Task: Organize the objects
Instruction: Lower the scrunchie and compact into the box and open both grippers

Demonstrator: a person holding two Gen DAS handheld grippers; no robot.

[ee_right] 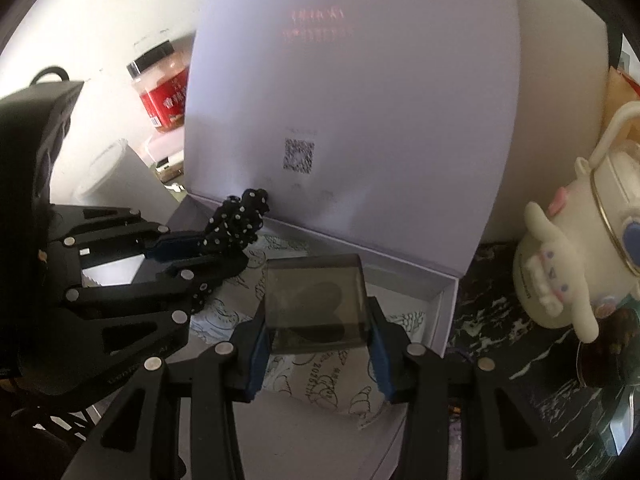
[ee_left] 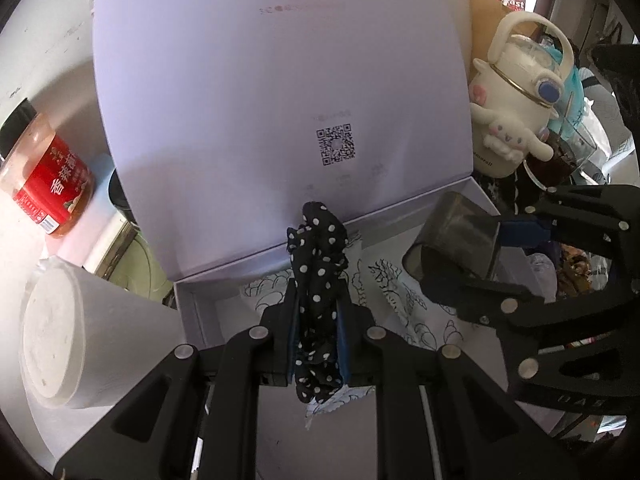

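Left tongs (ee_left: 318,320) clenched on a black polka-dot scrunchie (ee_left: 318,264), right tongs (ee_right: 318,350) gripping a smoky translucent square case (ee_right: 316,304), both held over the open white box (ee_right: 446,304) lined with printed paper (ee_right: 332,392).

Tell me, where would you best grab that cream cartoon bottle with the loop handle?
Probably by the loop handle atop the bottle, coming from above: the bottle stands upright, its body looks too wide and rounded for the fingers, and the white box lid crowds one side.
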